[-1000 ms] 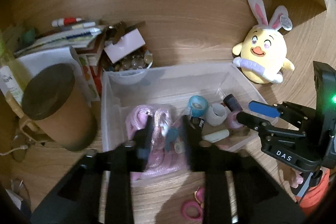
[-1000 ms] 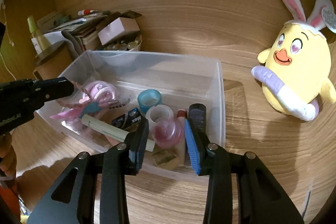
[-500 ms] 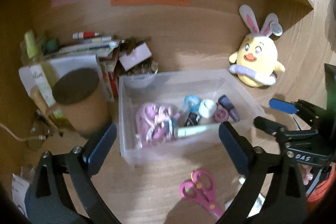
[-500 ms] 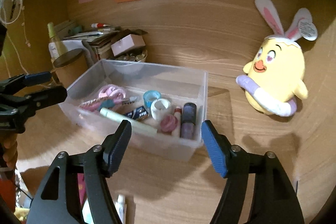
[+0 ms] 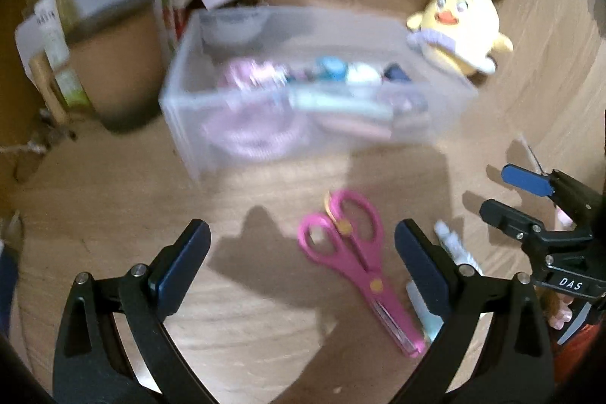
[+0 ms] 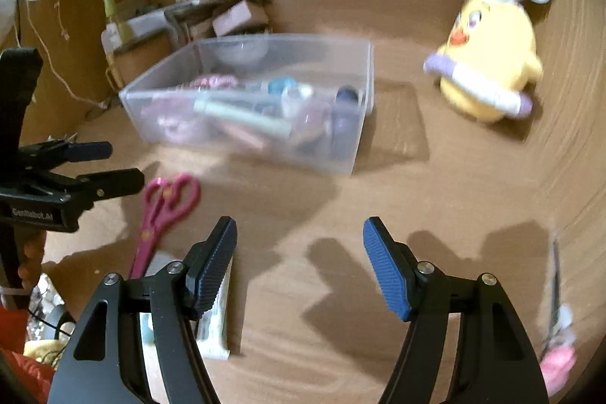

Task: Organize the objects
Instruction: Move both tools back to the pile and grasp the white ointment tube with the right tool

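Both of your grippers hang spread and empty over the desk: the left gripper (image 5: 301,260) just above the pink scissors (image 5: 352,260), the right gripper (image 6: 299,264) beside a white tube (image 6: 216,320). Those two are left to stow, I judge. Beyond them, the clear bin (image 6: 356,142) already holds many small items.

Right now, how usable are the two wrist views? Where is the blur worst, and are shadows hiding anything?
Left wrist view: motion blur smears the clear bin and its contents; the pink scissors stay readable, partly in a soft shadow. Right wrist view: milder blur, the plush chick is streaked, the bin edges stay legible; gripper shadows lie on bare wood. Both views bow at the rim.
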The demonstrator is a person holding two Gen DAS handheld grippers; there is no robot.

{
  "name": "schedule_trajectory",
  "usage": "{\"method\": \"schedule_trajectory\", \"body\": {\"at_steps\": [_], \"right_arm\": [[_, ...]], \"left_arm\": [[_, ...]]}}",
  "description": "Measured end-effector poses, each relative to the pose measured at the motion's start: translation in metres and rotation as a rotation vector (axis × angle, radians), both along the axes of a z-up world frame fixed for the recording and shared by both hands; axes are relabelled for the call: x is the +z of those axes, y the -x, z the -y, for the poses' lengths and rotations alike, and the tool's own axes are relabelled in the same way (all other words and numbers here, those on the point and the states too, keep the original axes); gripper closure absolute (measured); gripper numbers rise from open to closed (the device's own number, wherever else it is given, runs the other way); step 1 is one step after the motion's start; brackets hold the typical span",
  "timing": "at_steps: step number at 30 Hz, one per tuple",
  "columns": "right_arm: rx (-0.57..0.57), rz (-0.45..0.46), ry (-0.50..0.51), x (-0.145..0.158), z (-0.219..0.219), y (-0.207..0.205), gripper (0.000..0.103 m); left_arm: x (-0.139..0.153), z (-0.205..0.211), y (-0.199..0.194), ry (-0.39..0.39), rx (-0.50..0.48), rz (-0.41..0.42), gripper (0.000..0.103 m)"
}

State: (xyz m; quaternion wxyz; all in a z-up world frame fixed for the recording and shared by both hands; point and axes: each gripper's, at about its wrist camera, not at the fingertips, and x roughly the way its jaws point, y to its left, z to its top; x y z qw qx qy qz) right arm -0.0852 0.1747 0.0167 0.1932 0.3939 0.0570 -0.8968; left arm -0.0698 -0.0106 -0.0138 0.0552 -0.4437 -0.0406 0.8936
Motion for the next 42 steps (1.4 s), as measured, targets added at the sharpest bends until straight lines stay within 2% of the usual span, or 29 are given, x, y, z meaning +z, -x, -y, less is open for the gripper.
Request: {"method": "schedule_trajectory", "body": {"at_steps": [6,12,16,19,21,25,30,33,34,36,38,40,41,42], "right_arm": [[0.036,0.051,0.016,-0.018,0.004,-0.015,0.037],[0.068,0.061,0.017,-0.022,0.011,-0.021,0.037],[0.077,0.076,0.024,-0.026,0.013,-0.021,0.037],[0.08,0.075,0.019,-0.027,0.015,-0.022,0.038],[0.078,0.067,0.015,-0.027,0.014,-0.024,0.042],[0.084,0.054,0.003,-0.027,0.016,-0.026,0.051],[0.084,0.044,0.002,-0.026,0.018,-0.028,0.063],[0.086,0.039,0.004,-0.026,0.019,-0.029,0.072],[0.087,0.036,0.002,-0.026,0.02,-0.029,0.074],[0.087,0.032,0.0,-0.027,0.02,-0.03,0.078],[0.084,0.031,0.003,-0.028,0.02,-0.03,0.082],[0.079,0.034,0.009,-0.027,0.019,-0.029,0.088],[0.075,0.037,0.015,-0.027,0.018,-0.028,0.088],[0.073,0.04,0.021,-0.027,0.017,-0.026,0.088]], "left_arm": [[-0.017,-0.017,-0.005,0.009,-0.019,0.046,0.004],[-0.022,-0.018,-0.01,0.109,0.026,0.017,0.004],[-0.023,-0.005,-0.013,0.081,0.037,0.029,0.004],[-0.022,0.001,-0.016,0.093,0.046,0.023,0.004],[-0.022,0.004,-0.017,0.111,0.056,0.016,0.004],[-0.024,0.012,-0.018,0.051,0.051,0.051,0.004],[-0.021,-0.004,-0.021,0.064,0.007,0.024,0.005],[-0.025,-0.016,-0.017,0.106,-0.032,0.025,0.021],[-0.024,-0.019,-0.016,0.131,-0.036,0.007,0.023],[-0.024,-0.021,-0.012,0.118,-0.048,-0.001,0.028],[-0.024,-0.022,-0.01,0.119,-0.059,-0.015,0.037],[-0.022,-0.023,-0.009,0.117,-0.071,-0.024,0.059],[-0.022,-0.024,-0.009,0.123,-0.083,-0.029,0.063],[-0.021,-0.025,-0.009,0.123,-0.087,-0.032,0.073]]}}
